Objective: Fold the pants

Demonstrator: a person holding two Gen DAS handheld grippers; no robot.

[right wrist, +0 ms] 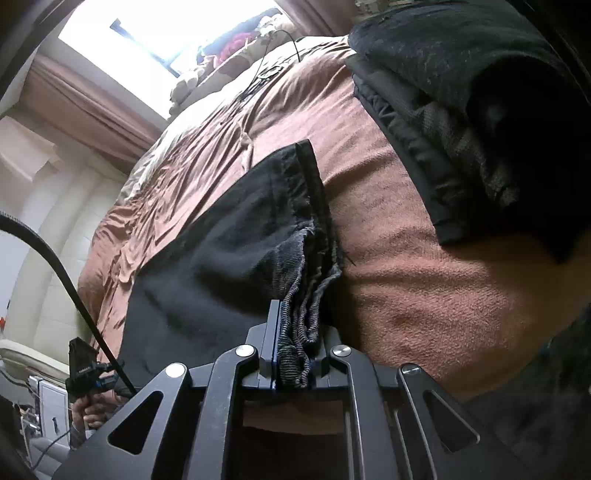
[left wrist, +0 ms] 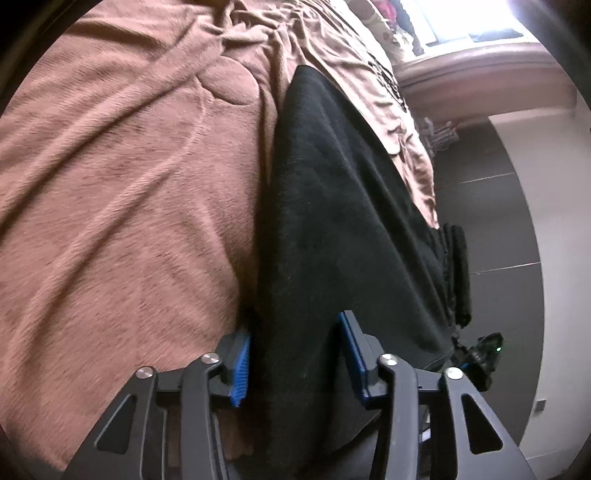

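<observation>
Black pants lie stretched along a bed covered by a brown blanket. My left gripper is open, its blue pads standing on either side of the pants' near end, with black cloth running between them. In the right wrist view the pants reach away over the blanket. My right gripper is shut on the bunched ribbed waistband of the pants. The other gripper shows at the lower left of that view.
A stack of folded dark clothes lies on the bed at the upper right. A bright window with a brown curtain is beyond the bed. The bed's edge drops to a dark tiled floor.
</observation>
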